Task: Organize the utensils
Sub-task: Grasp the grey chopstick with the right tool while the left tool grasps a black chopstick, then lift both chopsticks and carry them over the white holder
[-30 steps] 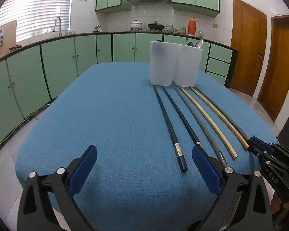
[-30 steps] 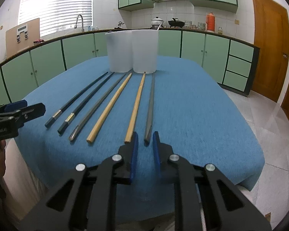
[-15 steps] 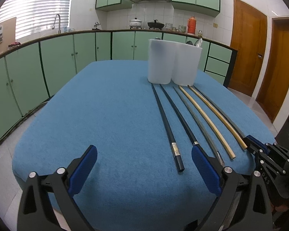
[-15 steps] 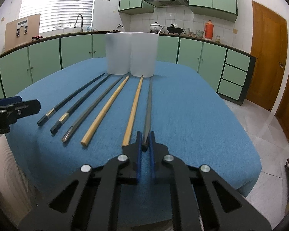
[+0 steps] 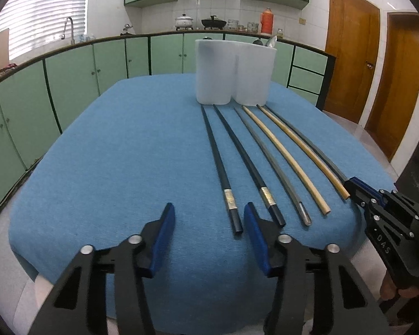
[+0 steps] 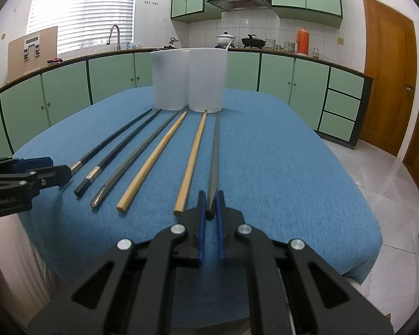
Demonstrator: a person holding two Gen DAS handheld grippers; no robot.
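Note:
Six chopsticks lie side by side on the blue cloth, pointing at a white two-compartment holder (image 5: 234, 72) (image 6: 188, 79). My left gripper (image 5: 208, 212) is closing; the near end of the leftmost black chopstick (image 5: 219, 162) lies between its fingers, just inside the right pad (image 5: 254, 231), with a gap still on the left. My right gripper (image 6: 210, 195) is shut on the near end of the rightmost grey chopstick (image 6: 215, 145), which still rests on the cloth. The left wrist view shows that gripper (image 5: 349, 185) at the table's right edge. In the right wrist view the left gripper (image 6: 58, 167) is at the far left.
Between the two held ends lie a second black chopstick (image 5: 245, 159), a grey one (image 5: 268, 159) and two tan wooden ones (image 5: 287, 156). Utensil handles (image 5: 271, 40) stick out of the holder. Green cabinets and a counter ring the table (image 5: 111, 153); wooden doors stand at right.
The left jaws have narrowed from wide open toward the leftmost black chopstick's end. The right jaws have shut on the grey chopstick's end. Both hands stayed nearly in place.

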